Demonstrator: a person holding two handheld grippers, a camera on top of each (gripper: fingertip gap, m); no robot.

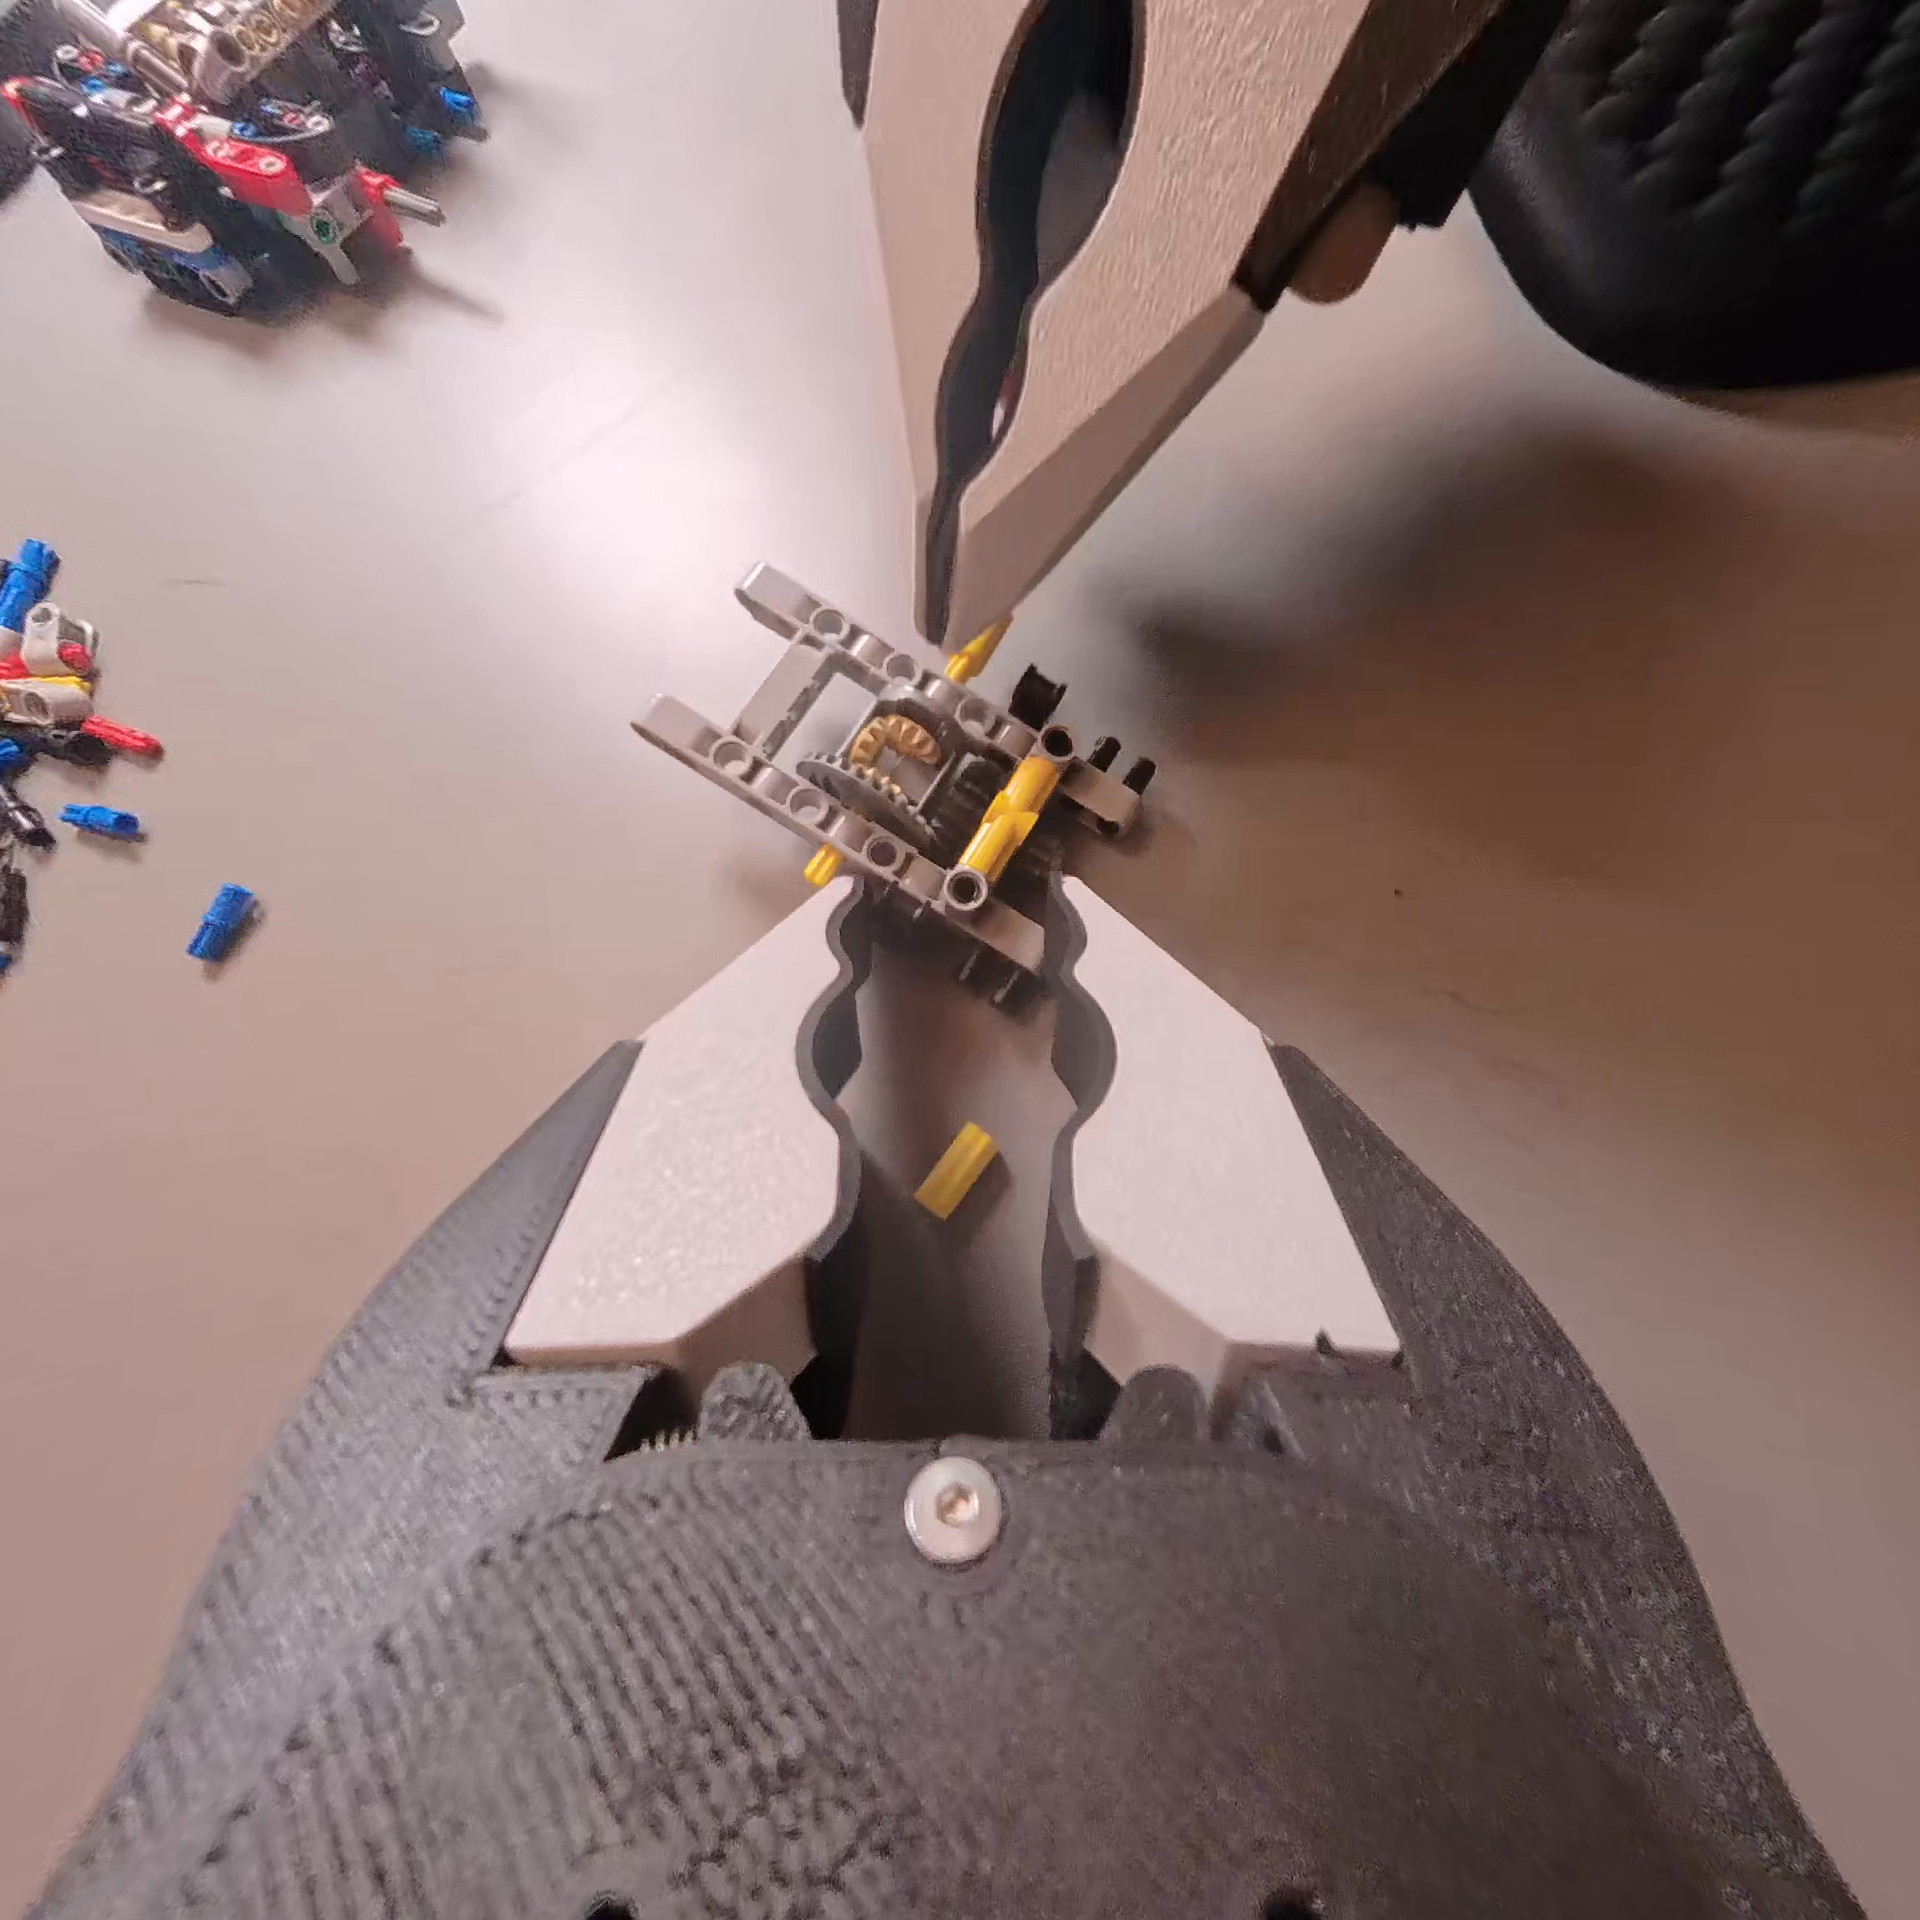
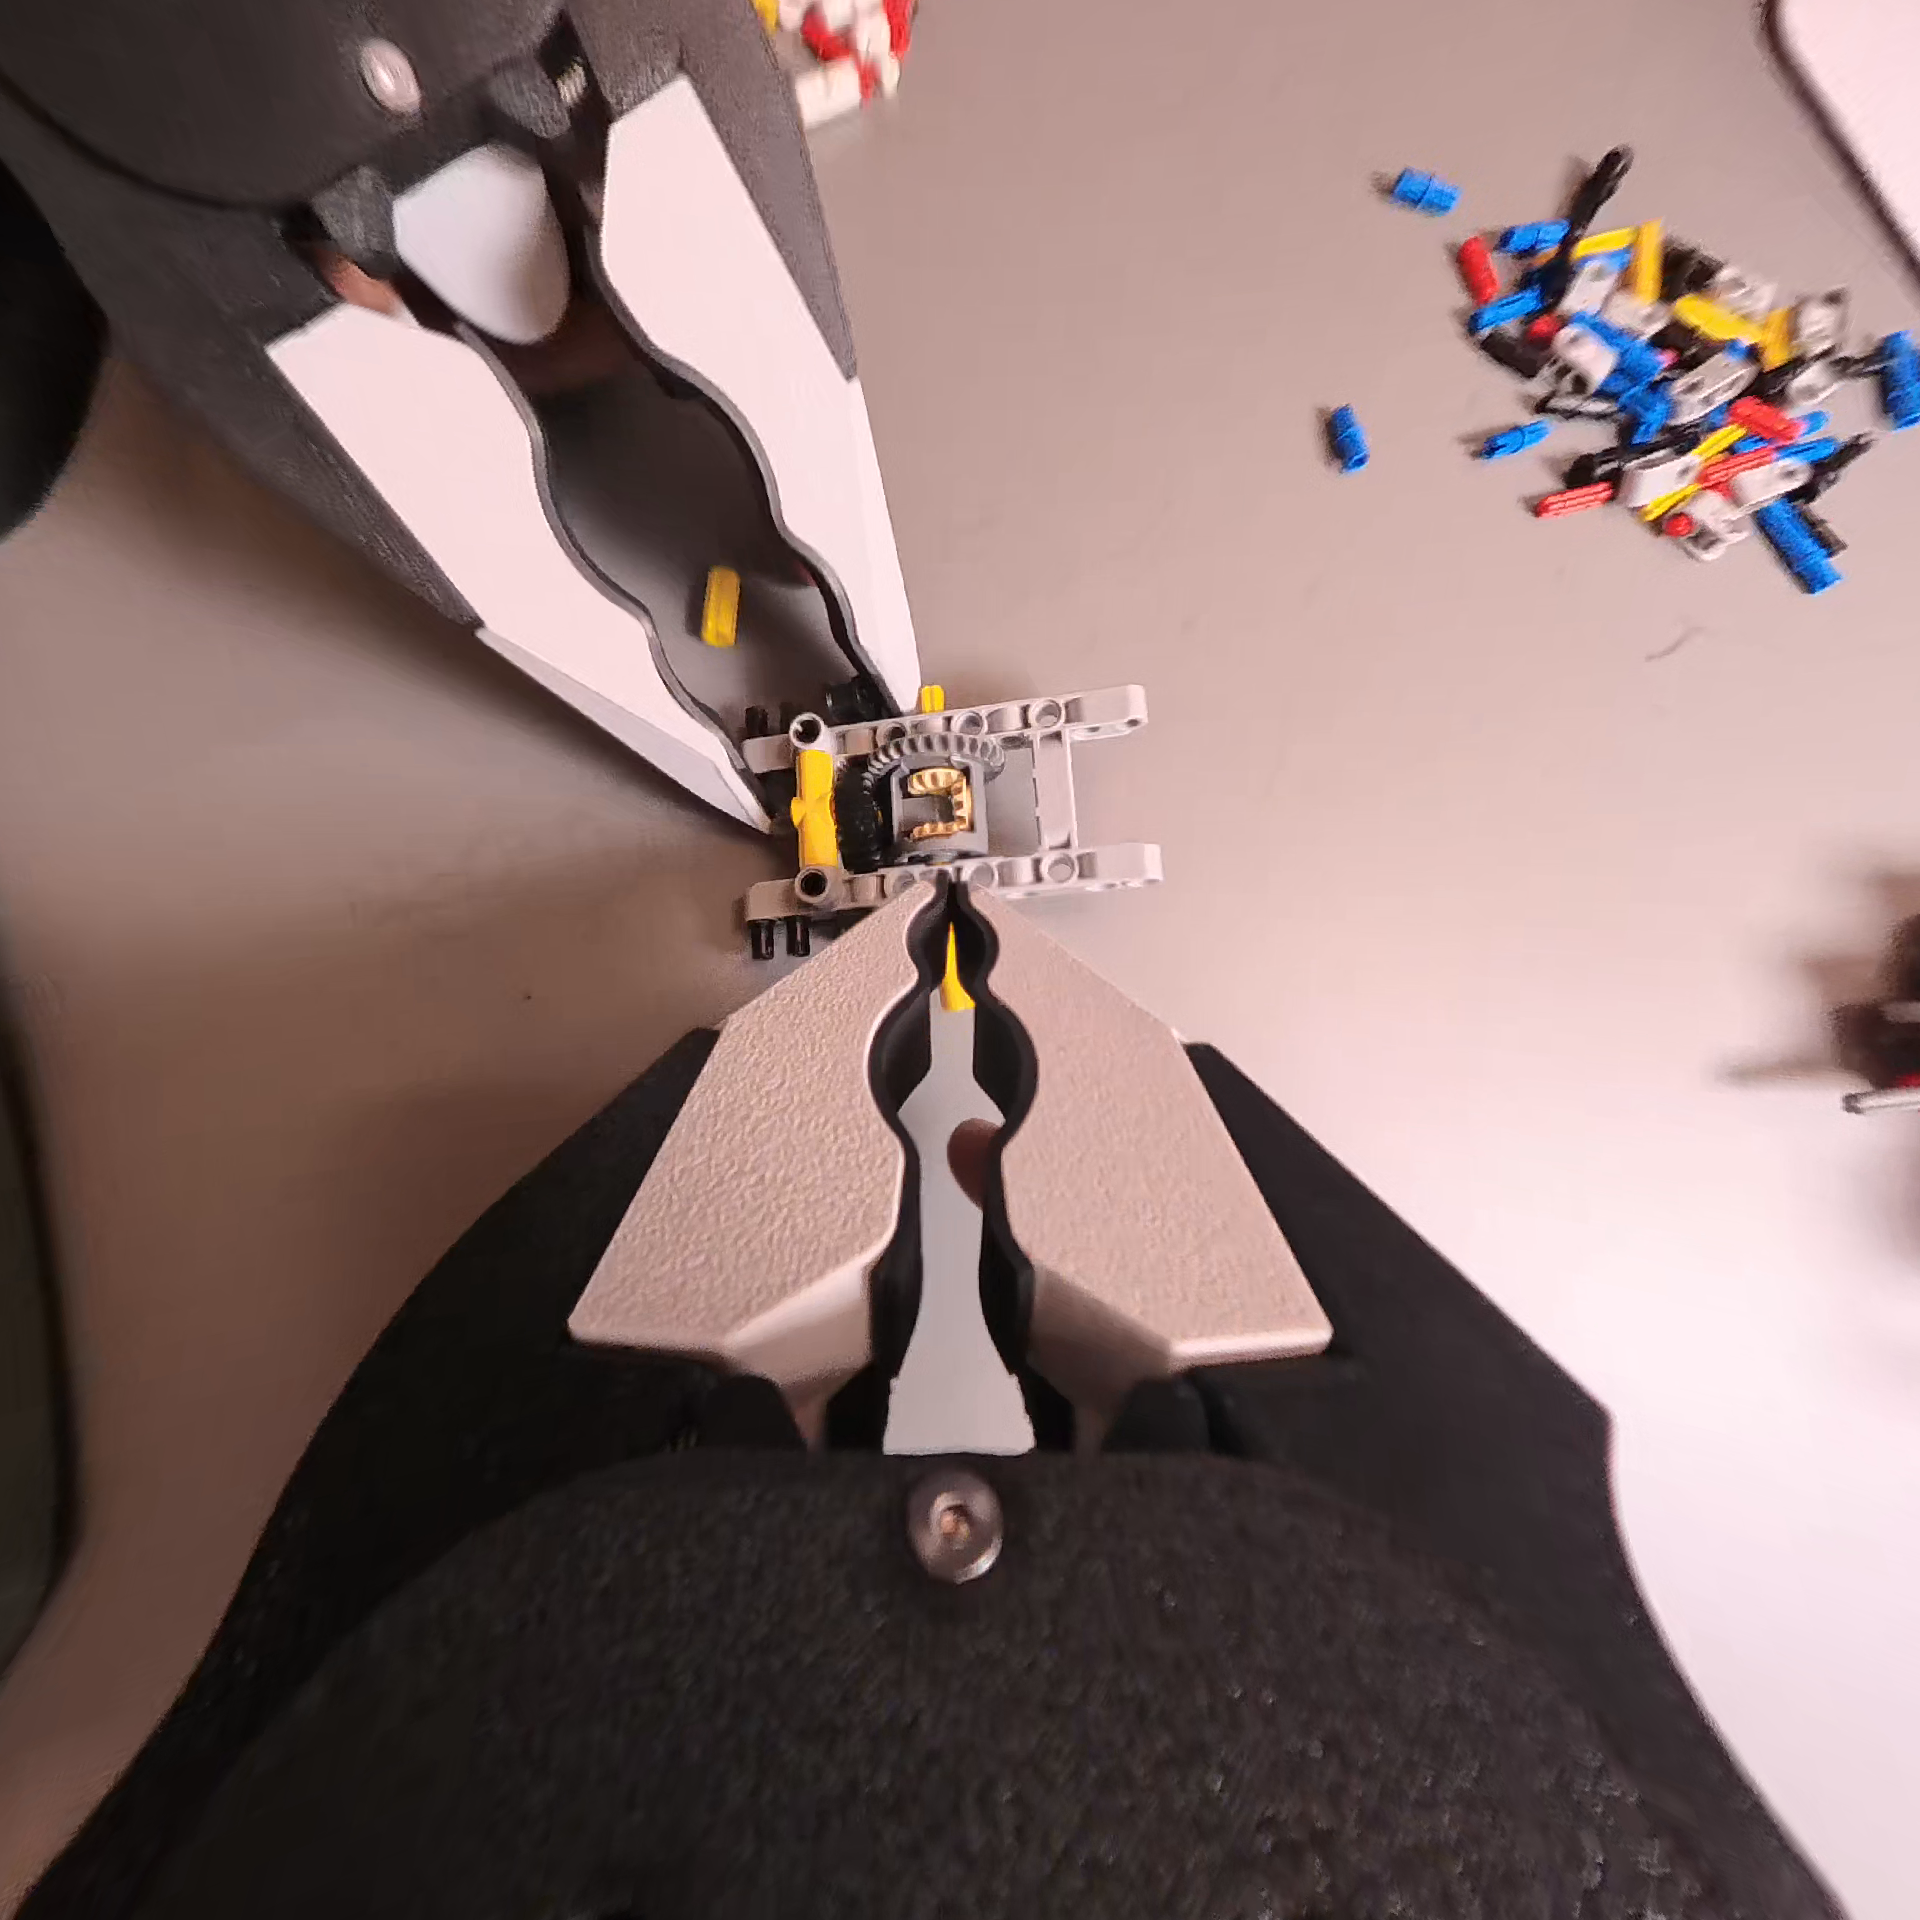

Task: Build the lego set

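Grey lego frame (image 1: 883,769) on the tan table (image 1: 520,468), centred between two opposed grippers; differential gear housing with tan bevel gears (image 2: 930,805) seated inside the frame, yellow connector (image 2: 810,805) spanning one end. Left gripper (image 1: 961,914) at the frame's connector end, jaws clenched on the frame's end, with a gap left between the fingers farther back. Right gripper (image 2: 951,894) against the frame's long grey beam, jaws clenched on a yellow axle (image 2: 953,971) aimed into a hole of that beam. Loose yellow piece (image 1: 956,1169) on the table, under the open span between the left gripper's fingers. Pile of loose parts (image 2: 1704,384), blue, red, yellow, black and grey, well apart from the frame. Larger partly built assembly (image 1: 223,156) near the table's far edge in the left wrist view.
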